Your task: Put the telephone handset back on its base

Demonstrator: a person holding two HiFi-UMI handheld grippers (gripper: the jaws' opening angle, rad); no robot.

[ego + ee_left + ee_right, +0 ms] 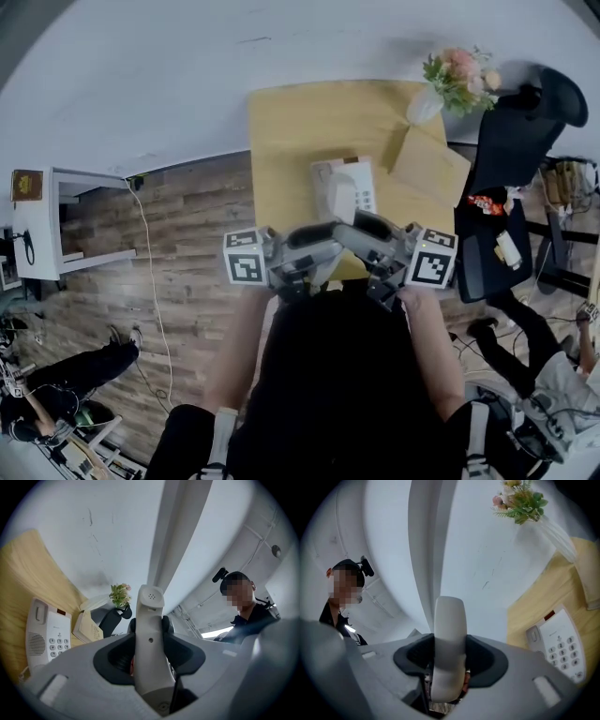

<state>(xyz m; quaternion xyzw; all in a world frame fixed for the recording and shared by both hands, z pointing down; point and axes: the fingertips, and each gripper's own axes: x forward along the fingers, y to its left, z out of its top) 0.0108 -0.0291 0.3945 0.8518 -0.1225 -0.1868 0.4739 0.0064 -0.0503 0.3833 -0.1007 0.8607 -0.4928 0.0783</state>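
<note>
Grips the off-white handset (151, 599) with the jaws of the left gripper (149, 641), clenched on its flanks: perforated earpiece end upward, small screw hole mid-shaft. Holds it in the air, clear of the white keypad base (50, 637) lying on the yellow tabletop (23, 573). Clamps its smooth, rounded back with the jaws of the right gripper (450, 648), likewise grasping

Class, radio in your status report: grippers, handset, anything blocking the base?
Both shut on handset: left gripper, right gripper. Handset held in air, off base. Base on table, cradle bare, nothing seen blocking.
</note>
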